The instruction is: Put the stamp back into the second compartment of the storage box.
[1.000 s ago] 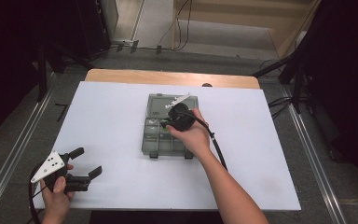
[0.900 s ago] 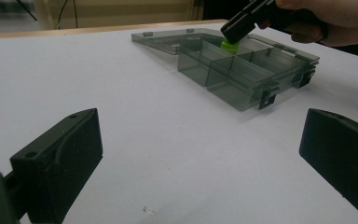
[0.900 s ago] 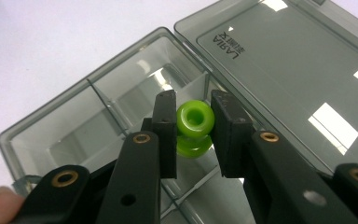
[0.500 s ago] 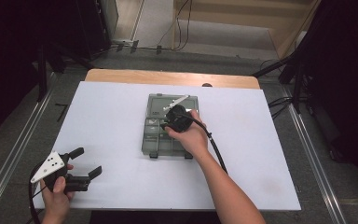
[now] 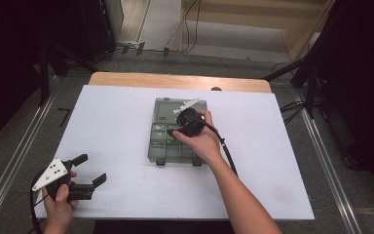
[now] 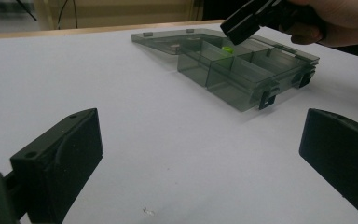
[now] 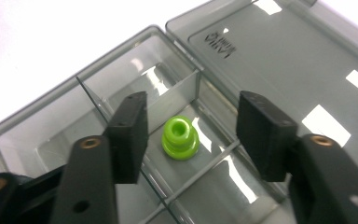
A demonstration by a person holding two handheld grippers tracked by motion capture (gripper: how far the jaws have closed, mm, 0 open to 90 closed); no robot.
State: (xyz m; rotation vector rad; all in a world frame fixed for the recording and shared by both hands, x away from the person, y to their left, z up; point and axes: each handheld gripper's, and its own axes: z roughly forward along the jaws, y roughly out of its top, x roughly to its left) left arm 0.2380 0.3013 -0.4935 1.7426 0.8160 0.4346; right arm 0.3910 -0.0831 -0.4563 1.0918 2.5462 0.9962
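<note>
The right gripper (image 7: 191, 135) hangs over the open grey organiser box (image 5: 161, 146) in the middle of the white surface (image 5: 112, 126); its jaws have just been opening and now stand apart, clear of the green grommet (image 7: 181, 138) lying in a compartment beneath them. The left gripper (image 5: 88, 170) rests near the surface's front left corner, jaws wide and empty.
</note>
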